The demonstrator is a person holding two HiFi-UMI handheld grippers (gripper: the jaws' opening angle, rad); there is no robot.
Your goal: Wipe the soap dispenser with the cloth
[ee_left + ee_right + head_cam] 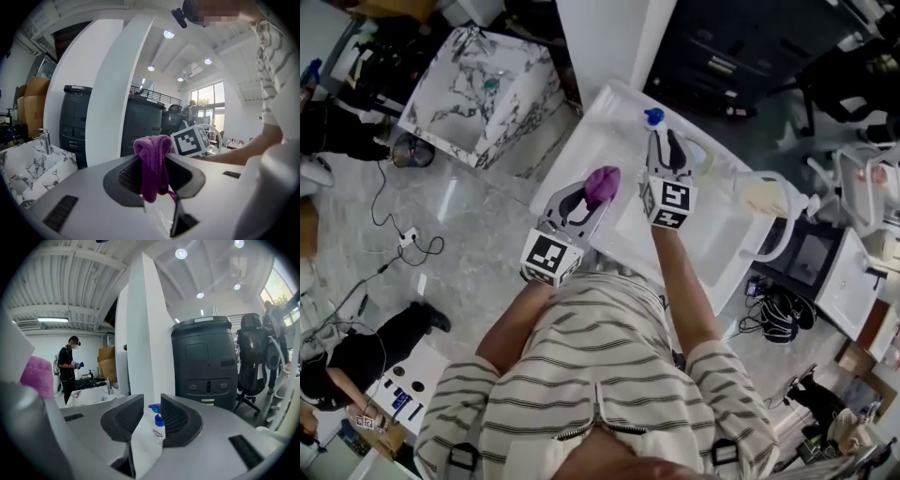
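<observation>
A: What did the tongs have hold of just then?

B: The left gripper (152,157) was clamped on the purple cloth (151,164), which hung in a bunch from its jaws. The right gripper (152,411) had its jaws partway apart, with nothing pressed between the pads. The soap dispenser (158,426) showed in that gap. It stood just ahead of the tips on the white basin top (609,117), with its blue pump (653,116) upward

A: So what could have gone wrong from there?

B: I judged the bottle the weak spot. It stood free and looked light. A push from the cloth before the right jaws had it would likely have tipped it or skated it toward the far edge. Closing on the pump instead of the body could have squirted soap or let the bottle twist out. The cloth was pinched in a wad too, so it might have wiped with one lump or slipped loose

A: Any writing you could read?

B: The dispenser carried a printed label (158,433), but the print was too small to read. The cube (667,202) on the right gripper bore only black-and-white square markers, no words
</observation>
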